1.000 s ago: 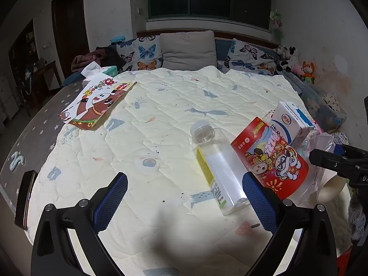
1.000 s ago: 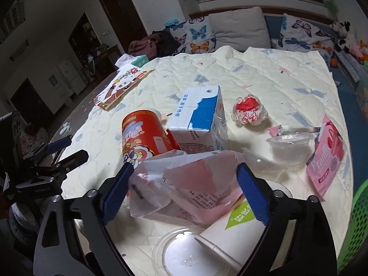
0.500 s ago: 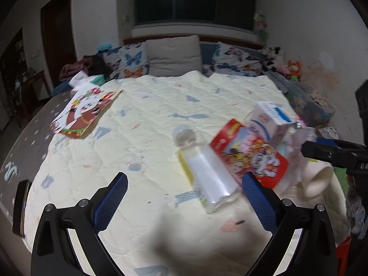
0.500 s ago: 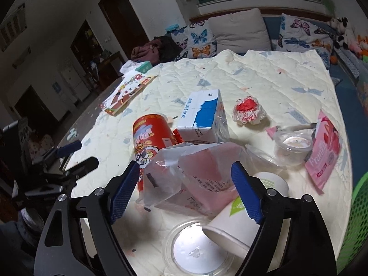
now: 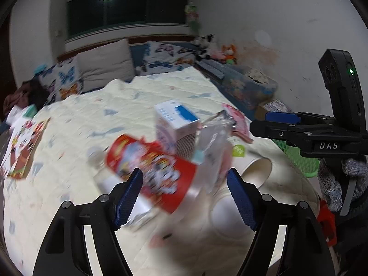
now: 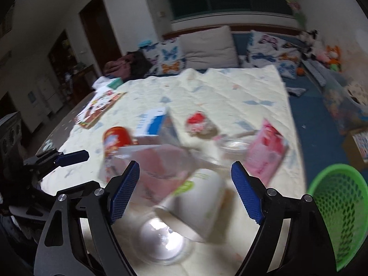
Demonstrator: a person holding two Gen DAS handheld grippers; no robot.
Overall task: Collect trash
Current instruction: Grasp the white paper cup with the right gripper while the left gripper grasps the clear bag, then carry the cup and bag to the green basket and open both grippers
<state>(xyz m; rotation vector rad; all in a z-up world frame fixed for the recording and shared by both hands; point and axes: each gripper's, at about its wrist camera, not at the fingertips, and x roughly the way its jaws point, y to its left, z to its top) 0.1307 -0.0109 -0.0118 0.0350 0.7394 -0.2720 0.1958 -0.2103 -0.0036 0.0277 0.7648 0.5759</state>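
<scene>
Trash lies piled on the pale quilt (image 5: 138, 96). My left gripper (image 5: 184, 197) hovers low over a red printed can (image 5: 151, 168) lying on its side; the jaws are closing with the can's lower end between them, pads not touching it. A clear bottle (image 5: 96, 158) is half hidden behind the can. A blue-and-white milk carton (image 5: 177, 126) stands beyond. My right gripper (image 6: 186, 195) is open above a tipped white paper cup (image 6: 197, 197) and a crumpled plastic bag (image 6: 156, 168), gripping nothing.
A green mesh basket (image 6: 338, 202) stands off the bed's right corner. Near the cup lie a clear round lid (image 6: 161, 239), a pink packet (image 6: 266, 151), a clear tub (image 6: 232, 147) and a red-white wrapper ball (image 6: 200, 124). A picture book (image 5: 20, 147) lies far left.
My left gripper swung right from the bottle to the red can and its jaws narrowed. The right gripper drew back and rose a little, bringing the green basket into view.
</scene>
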